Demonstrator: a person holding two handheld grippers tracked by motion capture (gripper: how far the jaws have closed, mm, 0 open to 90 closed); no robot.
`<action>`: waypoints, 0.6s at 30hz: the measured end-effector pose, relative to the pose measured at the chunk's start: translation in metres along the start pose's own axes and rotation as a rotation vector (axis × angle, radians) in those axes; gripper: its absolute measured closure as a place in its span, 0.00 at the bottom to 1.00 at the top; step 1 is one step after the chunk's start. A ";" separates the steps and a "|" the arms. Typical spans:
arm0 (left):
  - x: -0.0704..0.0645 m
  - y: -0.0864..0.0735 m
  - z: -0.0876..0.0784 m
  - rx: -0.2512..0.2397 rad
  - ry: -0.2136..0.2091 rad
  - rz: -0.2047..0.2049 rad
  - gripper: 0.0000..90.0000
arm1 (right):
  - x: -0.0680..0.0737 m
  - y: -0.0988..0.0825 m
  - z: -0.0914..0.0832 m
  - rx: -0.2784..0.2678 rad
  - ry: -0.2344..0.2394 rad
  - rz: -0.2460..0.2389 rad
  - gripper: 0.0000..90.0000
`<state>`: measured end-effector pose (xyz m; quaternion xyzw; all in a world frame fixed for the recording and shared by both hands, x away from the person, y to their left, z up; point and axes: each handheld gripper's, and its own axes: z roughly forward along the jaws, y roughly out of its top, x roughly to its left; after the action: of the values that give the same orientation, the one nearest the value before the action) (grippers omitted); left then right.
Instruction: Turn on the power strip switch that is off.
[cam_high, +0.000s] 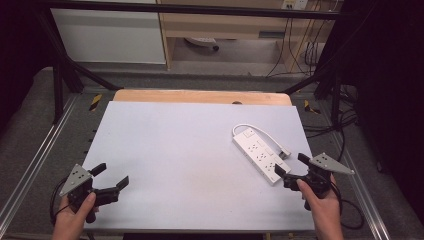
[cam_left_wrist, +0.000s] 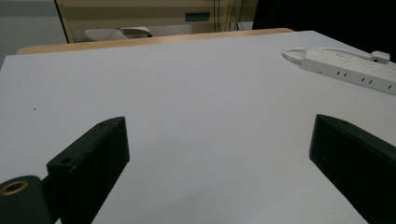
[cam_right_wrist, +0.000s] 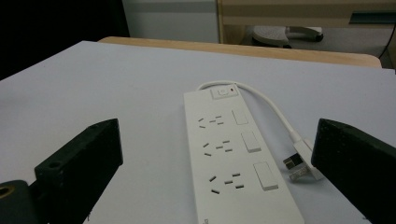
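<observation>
The white table (cam_high: 190, 150) takes up most of what I see, a broad bare sheet laid over a wooden top whose edge shows at the far side, so there is plenty of room to work. On its right half, toward the near edge, lies the white power strip (cam_high: 257, 153), flat with its sockets facing up and set at a slant, its near end pointing at my right hand. That suits me, I judge, since it is the one thing here to handle and it lies within easy reach of that side. My right gripper (cam_high: 290, 169) sits just beside the strip's near end, jaws spread wide and holding nothing; in the right gripper view the strip runs up between them, which reads to me as lined up for a grasp. My left gripper (cam_high: 111, 176) waits at the near left corner, well apart from the strip, also open and empty. The strip's short cable (cam_high: 260, 131) loops back along its right side, ending in the plug (cam_right_wrist: 299, 162) resting on the table.
</observation>
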<state>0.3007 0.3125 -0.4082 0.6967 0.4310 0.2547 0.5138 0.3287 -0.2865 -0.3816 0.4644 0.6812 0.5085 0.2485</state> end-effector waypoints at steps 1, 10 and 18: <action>0.000 0.000 0.000 0.000 0.000 0.000 0.05 | 0.000 0.000 0.000 0.000 0.000 0.000 0.03; 0.000 0.000 0.000 0.003 -0.002 0.004 0.05 | 0.002 0.006 0.005 0.015 0.003 -0.018 0.03; 0.000 0.000 0.001 0.008 -0.002 0.008 0.05 | 0.003 0.013 0.012 0.030 0.006 -0.033 0.03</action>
<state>0.3010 0.3119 -0.4086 0.7008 0.4286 0.2543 0.5104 0.3417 -0.2777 -0.3738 0.4552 0.6972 0.4952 0.2478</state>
